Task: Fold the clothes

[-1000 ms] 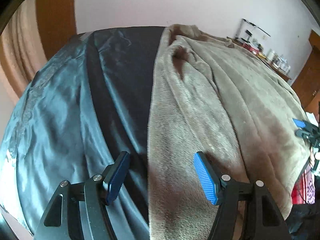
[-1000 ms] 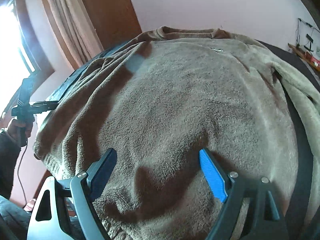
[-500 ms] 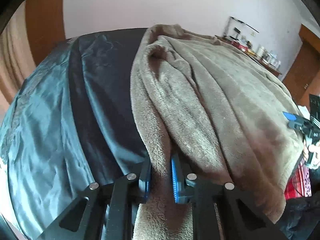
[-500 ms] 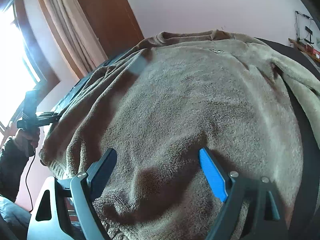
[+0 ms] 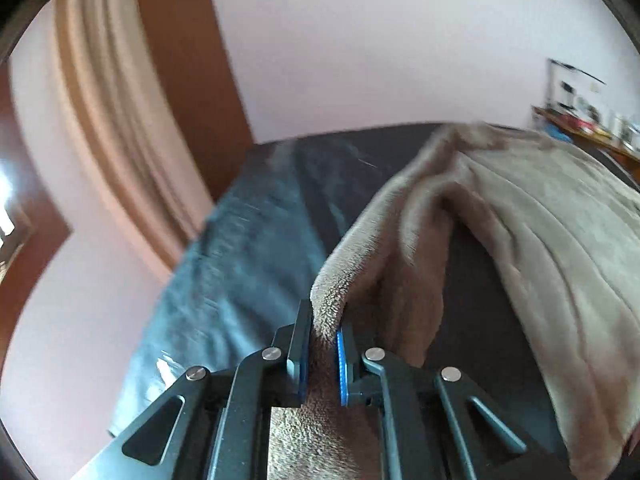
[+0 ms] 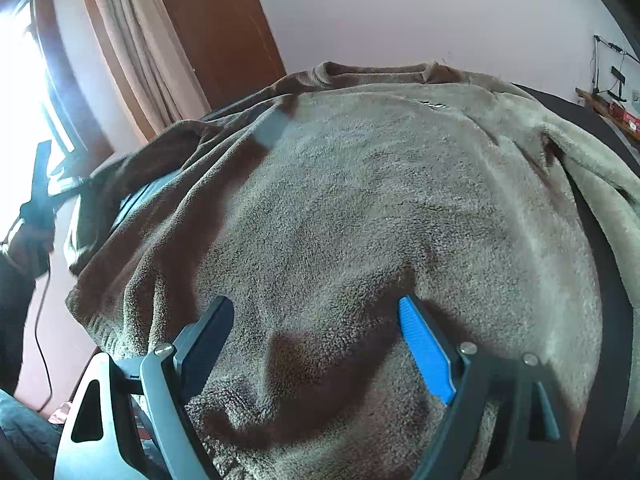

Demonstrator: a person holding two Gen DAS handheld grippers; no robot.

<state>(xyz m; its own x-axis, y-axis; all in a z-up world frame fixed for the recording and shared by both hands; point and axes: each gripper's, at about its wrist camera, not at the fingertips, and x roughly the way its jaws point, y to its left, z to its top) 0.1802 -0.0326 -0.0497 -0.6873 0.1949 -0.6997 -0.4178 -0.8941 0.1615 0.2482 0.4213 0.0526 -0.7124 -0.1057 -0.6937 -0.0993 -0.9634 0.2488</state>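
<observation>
A fuzzy tan-brown sweater [image 6: 360,208] lies spread over a dark bed, its collar at the far end. My left gripper [image 5: 323,322] is shut on the sweater's left edge [image 5: 332,296] and holds it lifted off the bed, so the cloth [image 5: 416,248] hangs in a raised fold. In the right wrist view my right gripper [image 6: 316,320] hovers open just above the sweater's lower part, with fabric below its blue pads [image 6: 424,344] and nothing pinched. The left gripper [image 6: 74,188] also shows at the far left of that view, with the lifted edge.
The bed carries a teal satin sheet [image 5: 224,264] and a black cover [image 5: 332,160]. A curtain [image 5: 116,120] and brown wooden panel [image 5: 188,60] stand at the left wall. A cluttered shelf [image 5: 584,120] sits at the far right. A hand [image 6: 28,240] holds the left gripper.
My left gripper went from open over the sweater's edge to shut on it, then lifted the edge up and off the bed. The right gripper stayed open over the hem.
</observation>
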